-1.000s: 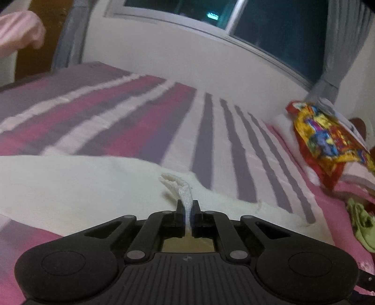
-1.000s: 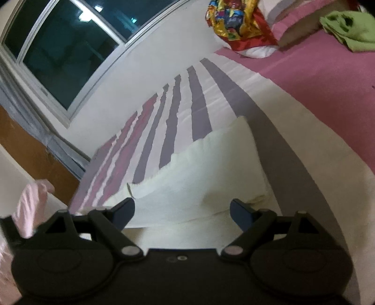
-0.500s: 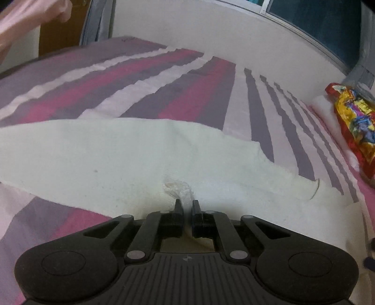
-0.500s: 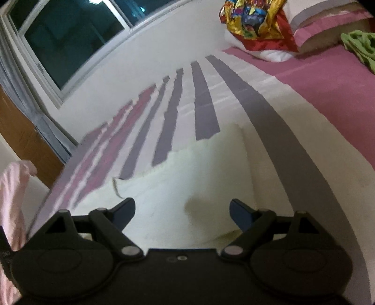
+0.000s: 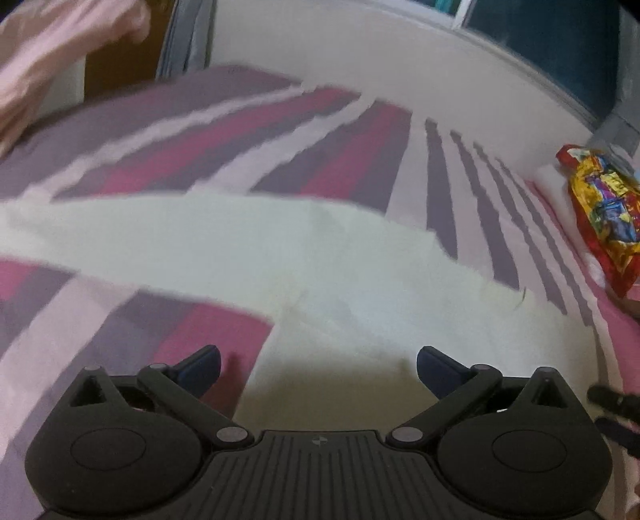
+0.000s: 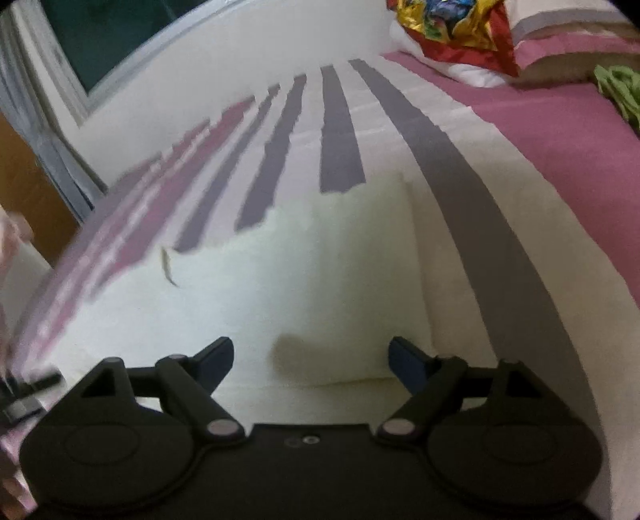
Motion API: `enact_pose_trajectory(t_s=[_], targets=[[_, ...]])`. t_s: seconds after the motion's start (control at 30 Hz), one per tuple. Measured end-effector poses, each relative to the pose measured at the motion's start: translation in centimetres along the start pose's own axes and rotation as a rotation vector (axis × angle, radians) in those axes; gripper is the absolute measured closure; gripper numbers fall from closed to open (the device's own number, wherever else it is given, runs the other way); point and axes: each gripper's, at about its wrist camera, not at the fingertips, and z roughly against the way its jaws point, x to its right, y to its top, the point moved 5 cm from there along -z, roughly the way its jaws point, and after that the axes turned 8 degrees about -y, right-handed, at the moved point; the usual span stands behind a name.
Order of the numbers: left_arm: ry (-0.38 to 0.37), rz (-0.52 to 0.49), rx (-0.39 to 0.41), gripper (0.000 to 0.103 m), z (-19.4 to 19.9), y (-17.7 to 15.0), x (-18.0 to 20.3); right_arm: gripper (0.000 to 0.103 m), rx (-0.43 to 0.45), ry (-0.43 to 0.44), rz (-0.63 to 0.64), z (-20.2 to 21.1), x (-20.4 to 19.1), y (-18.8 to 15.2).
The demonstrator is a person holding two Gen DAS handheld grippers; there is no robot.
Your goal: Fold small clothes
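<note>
Since the earlier frames, the left gripper (image 5: 319, 366) has released the pinched fold of the cream cloth (image 5: 248, 248); its jaws, then closed on the fabric, now stand wide apart with nothing between them. Right gripper (image 6: 311, 360) is unchanged: jaws spread apart, empty.

Left gripper pose: low over the near edge of the cloth, pointing forward across the bed (image 5: 312, 160). The left finger (image 5: 202, 366) sits above the striped bedspread just beside the cloth's edge; the right finger (image 5: 436, 370) sits above the cloth. Contact with the fabric cannot be determined.

Right gripper pose: low over the cloth (image 6: 320, 272), both fingers above it, pointing along the stripes toward the head of the bed. A shadow falls on the cloth between the fingers.

Cloth position: it lies flat on the bed (image 6: 560, 140), spread as a wide band across the purple, pink and white stripes, with a folded layer whose edge shows just ahead of the right gripper. One corner (image 6: 168, 264) curls up slightly.

Surroundings: a multicoloured pillow (image 5: 604, 216) rests at the head of the bed, near the wall beneath the window (image 6: 120, 36). A green garment (image 6: 620, 92) lies on the pink area, well apart from the cloth. A pink sleeve (image 5: 60, 52) shows at the upper left of the left wrist view.
</note>
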Motion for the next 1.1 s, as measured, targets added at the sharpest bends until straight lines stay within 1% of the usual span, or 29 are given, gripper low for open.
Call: enact_pose_trajectory(t_s=[0.07, 0.13, 0.17, 0.23, 0.27, 0.37, 0.5, 0.57, 0.63, 0.73, 0.9, 0.97, 1.03, 1.1], targets=[[0.006, 0.038, -0.037, 0.000, 0.2, -0.6, -1.4, 0.016, 0.006, 0.010, 0.011, 0.4, -0.6, 0.0], [0.007, 0.077, -0.052, 0.000, 1.0, -0.9, -2.7, 0.019, -0.036, -0.013, 0.053, -0.3, -1.4, -0.6], [0.019, 0.093, -0.049, 0.000, 1.5, -0.9, -3.4, 0.021, -0.044, -0.001, 0.044, -0.2, -1.8, -0.8], [0.036, 0.117, -0.027, 0.000, 2.5, -0.8, -5.1, 0.020, -0.022, 0.065, 0.006, 0.7, -2.8, -0.7], [0.043, 0.127, -0.017, 0.000, 3.0, -0.7, -6.0, 0.019, -0.013, 0.077, 0.007, 1.1, -3.5, -0.6], [0.071, 0.174, 0.002, 0.000, 4.0, 0.1, -8.7, 0.018, -0.016, 0.109, 0.063, 1.5, -6.2, -0.9], [0.071, 0.318, 0.037, 0.000, 4.7, 0.9, -12.7, 0.019, -0.020, 0.111, 0.147, 1.3, -9.4, -2.2], [0.074, 0.372, 0.064, 0.000, 5.0, 1.1, -14.4, 0.019, -0.040, 0.129, 0.154, 0.9, -10.5, -2.7], [0.086, 0.407, 0.075, 0.000, 5.1, 1.3, -15.9, 0.019, -0.050, 0.141, 0.156, 0.6, -11.4, -3.1], [0.091, 0.476, 0.078, 0.000, 4.6, 1.8, -18.1, 0.019, -0.058, 0.154, 0.168, 0.6, -12.5, -3.5], [0.115, 0.607, 0.126, 0.001, 4.1, 2.5, -22.8, 0.019, -0.060, 0.165, 0.186, 0.4, -14.0, -3.8], [0.111, 0.667, 0.130, 0.019, 3.6, 2.6, -24.5, 0.019, -0.060, 0.169, 0.192, 0.3, -14.4, -3.8], [0.098, 0.719, 0.142, 0.019, 3.2, 2.7, -26.0, 0.019, -0.065, 0.172, 0.197, 0.0, -14.8, -3.9], [0.104, 0.750, 0.162, 0.019, 2.8, 3.0, -27.1, 0.019, -0.071, 0.174, 0.199, -0.3, -15.1, -3.9]])
